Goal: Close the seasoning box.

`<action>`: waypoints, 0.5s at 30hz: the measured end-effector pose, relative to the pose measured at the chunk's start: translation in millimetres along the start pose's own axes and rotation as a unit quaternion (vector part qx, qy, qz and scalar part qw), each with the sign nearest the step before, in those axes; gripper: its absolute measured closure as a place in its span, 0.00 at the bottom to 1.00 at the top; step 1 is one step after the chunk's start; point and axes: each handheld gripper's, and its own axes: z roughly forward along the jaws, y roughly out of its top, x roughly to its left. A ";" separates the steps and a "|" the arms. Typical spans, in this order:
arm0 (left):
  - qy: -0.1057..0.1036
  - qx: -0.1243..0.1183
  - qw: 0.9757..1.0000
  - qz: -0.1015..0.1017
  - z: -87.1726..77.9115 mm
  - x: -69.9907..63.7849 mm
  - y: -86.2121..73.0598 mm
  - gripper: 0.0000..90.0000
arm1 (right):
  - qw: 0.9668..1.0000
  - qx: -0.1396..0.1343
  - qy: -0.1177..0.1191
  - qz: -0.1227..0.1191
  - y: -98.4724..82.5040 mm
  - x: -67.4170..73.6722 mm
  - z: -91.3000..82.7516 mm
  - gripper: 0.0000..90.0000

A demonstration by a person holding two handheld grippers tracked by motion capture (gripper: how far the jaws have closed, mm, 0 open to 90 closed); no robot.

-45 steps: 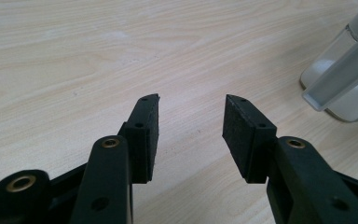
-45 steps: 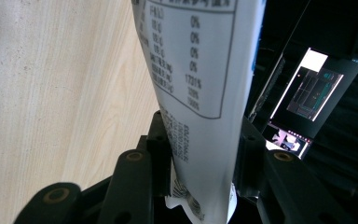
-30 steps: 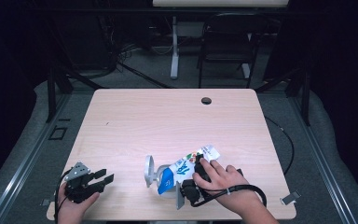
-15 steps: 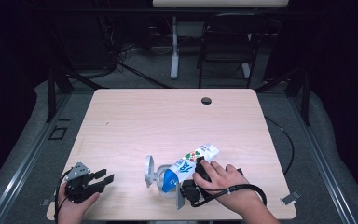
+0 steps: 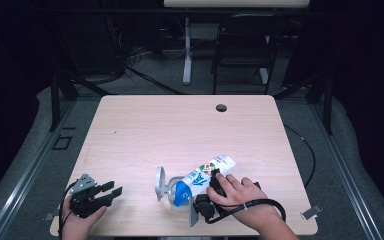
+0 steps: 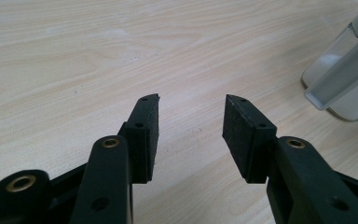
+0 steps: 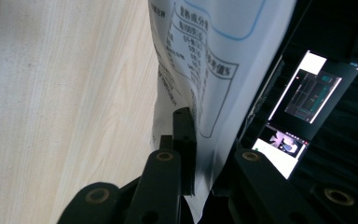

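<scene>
Right hand-held gripper [image 7: 200,154] just clamped on white carton [image 5: 205,175]; left hand-held gripper [image 6: 191,126] wide, empty

A pale wooden table [image 5: 145,130] stands on a grey floor, with a dark round hole [image 5: 221,107] near its far edge. At the near left corner a hand holds the left tongs [image 5: 111,189], jaws apart over bare wood, pointing right. Near the middle of the near edge, the right tongs [image 5: 211,181] grip a white and blue carton [image 5: 200,177], which lies tilted with its white end to the far right. Its blue end touches a clear jug [image 5: 163,184]. A dark chair [image 5: 242,50] stands beyond the table.
</scene>
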 end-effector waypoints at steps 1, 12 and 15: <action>-0.001 -0.001 1.000 0.000 0.2 0.0 -0.1 0.62 | 1.000 -0.007 -0.002 0.005 -0.3 1.0 0.6 0.94; 0.000 0.001 1.000 0.003 1.0 -0.1 -0.1 0.62 | 0.999 0.005 -0.031 -0.012 3.2 6.7 -4.2 0.94; -0.002 0.007 1.000 0.004 0.0 -0.8 0.6 0.63 | 0.999 0.010 -0.034 -0.017 4.2 6.8 -4.8 0.94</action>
